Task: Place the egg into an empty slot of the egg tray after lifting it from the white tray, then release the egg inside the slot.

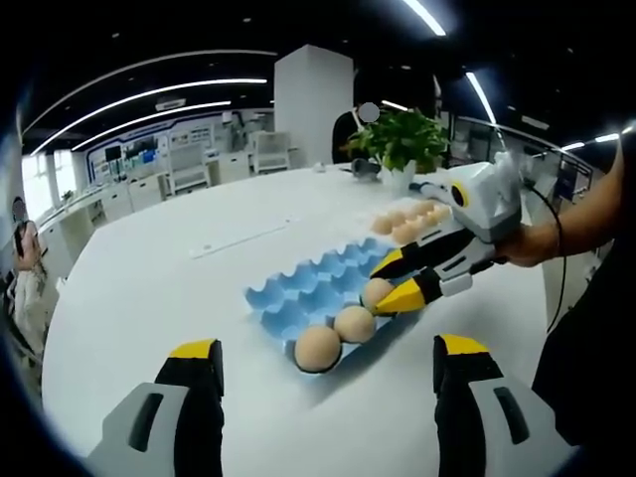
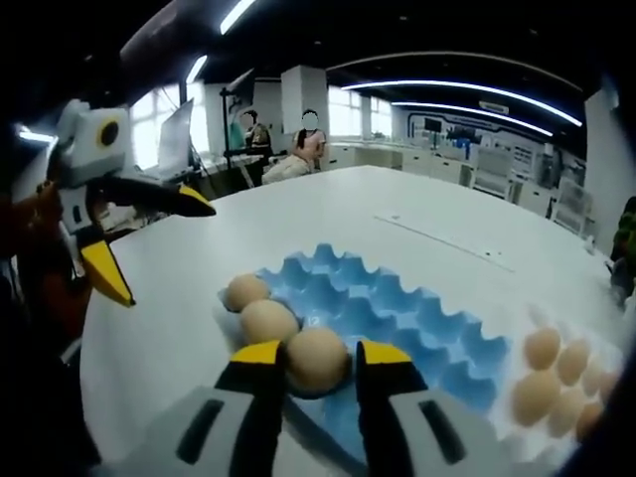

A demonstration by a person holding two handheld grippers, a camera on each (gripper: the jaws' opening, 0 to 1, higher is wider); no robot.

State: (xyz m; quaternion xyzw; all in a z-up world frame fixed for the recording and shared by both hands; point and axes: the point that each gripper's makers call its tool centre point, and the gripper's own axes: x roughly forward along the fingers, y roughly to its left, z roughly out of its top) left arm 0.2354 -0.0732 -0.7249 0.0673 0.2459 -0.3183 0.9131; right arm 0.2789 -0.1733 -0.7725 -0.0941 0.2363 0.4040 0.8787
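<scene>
Egg [image 2: 316,360] sits clamped between the right gripper [image 2: 316,370] jaws, low over a slot at the near edge of the blue egg tray [image 2: 397,308]. Two more eggs [image 2: 256,308] lie in the tray's slots beside it, along the same edge. Beyond the blue tray's far end, the white tray [image 2: 606,388] holds several eggs. The left gripper [image 1: 328,378] hangs back from the blue tray, jaws apart and empty. My judgement: the egg is light, smooth and brittle, so hold it gently across its middle.
</scene>
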